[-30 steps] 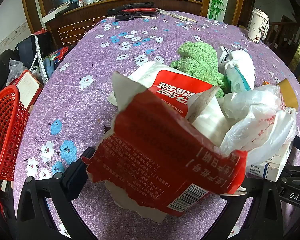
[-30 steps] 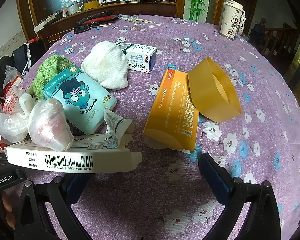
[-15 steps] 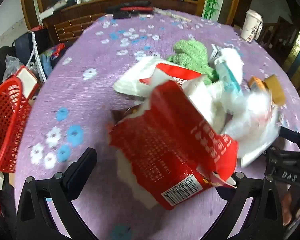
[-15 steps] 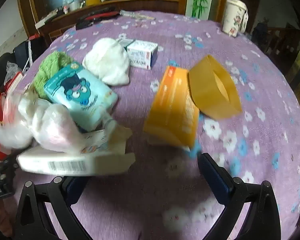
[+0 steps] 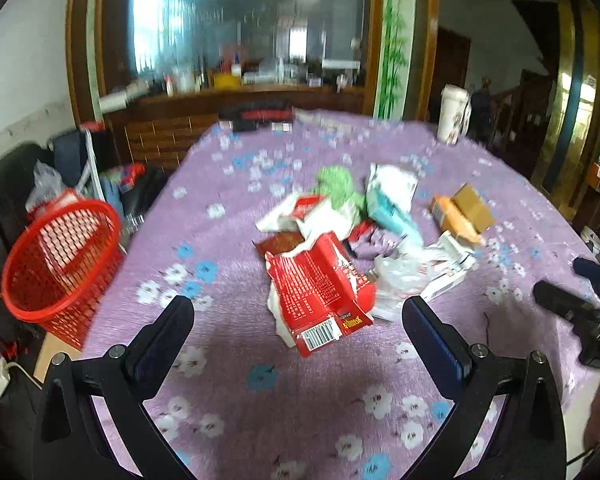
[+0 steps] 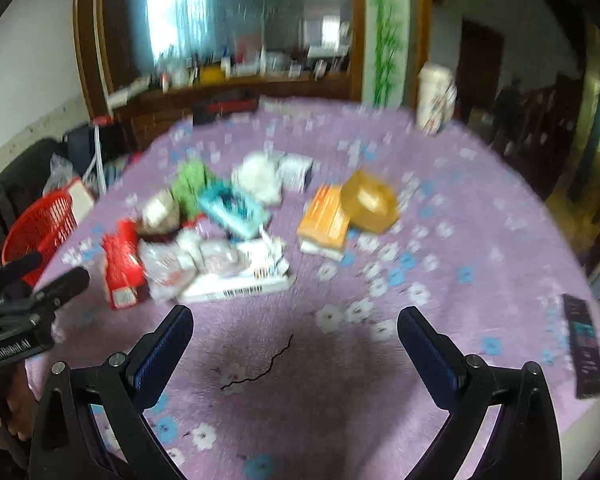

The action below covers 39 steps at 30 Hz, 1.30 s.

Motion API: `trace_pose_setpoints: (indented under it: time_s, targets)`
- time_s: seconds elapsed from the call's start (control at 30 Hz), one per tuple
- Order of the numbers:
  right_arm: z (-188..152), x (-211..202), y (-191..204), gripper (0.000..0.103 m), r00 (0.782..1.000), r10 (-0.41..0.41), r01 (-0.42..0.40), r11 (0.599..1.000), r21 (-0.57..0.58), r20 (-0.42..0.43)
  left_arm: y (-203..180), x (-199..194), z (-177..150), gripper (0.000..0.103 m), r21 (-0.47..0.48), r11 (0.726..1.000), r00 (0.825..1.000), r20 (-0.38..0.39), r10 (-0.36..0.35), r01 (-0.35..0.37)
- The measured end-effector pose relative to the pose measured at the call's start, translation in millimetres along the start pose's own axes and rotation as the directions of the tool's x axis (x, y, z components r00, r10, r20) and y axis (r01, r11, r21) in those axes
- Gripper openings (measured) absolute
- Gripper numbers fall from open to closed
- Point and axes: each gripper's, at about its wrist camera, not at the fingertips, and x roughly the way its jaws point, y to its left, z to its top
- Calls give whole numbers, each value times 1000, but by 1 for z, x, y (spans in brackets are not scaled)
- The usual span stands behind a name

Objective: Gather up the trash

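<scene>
On purple tablecloth [image 5: 228, 264]: one red packet [image 5: 320, 292], one orange box [image 6: 324, 218], one red basket [image 5: 56, 268].

Right gripper [image 6: 295, 325] hanging wide open at frame bottom, holding nothing. Trash pile [image 6: 204, 236] sitting mid-left on purple tablecloth [image 6: 460, 248]; red basket [image 6: 40, 224] showing at left edge.

Trash heaped mid-frame on the purple flowered tabletop [image 5: 228, 276]: a torn red wrapper [image 5: 320, 292] lies flat at the front, barcode toward the camera, touching crumpled clear plastic bags [image 5: 400, 276] to its right. Behind, a teal pack [image 5: 388, 212]; further right, an orange box [image 5: 452, 216]. Red mesh basket [image 5: 56, 264] stands at left frame.
</scene>
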Motion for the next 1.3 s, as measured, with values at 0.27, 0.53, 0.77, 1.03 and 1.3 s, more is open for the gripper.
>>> trace_pose_setpoints:
  time_s: [0.27, 0.53, 0.77, 1.03, 1.3]
  targets:
    - [-28, -52, 16, 103, 981, -107, 99, 994, 57, 159, 10, -42, -27, 103, -9, 995, 985, 140, 102, -102]
    - [-47, -70, 22, 103, 978, -109, 92, 991, 100, 178, 21, -64, -45, 103, -38, 992, 981, 146, 126, -122]
    - [-47, -63, 26, 103, 983, -106, 95, 992, 79, 150, 20, -65, -48, 103, -32, 992, 982, 142, 127, -124]
    - [-49, -56, 28, 103, 983, -117, 108, 992, 67, 142, 19, -56, -46, 103, -31, 992, 984, 123, 127, -124]
    - [-51, -58, 29, 103, 983, -115, 107, 992, 63, 141, 20, -57, -46, 103, -31, 992, 985, 122, 124, -121]
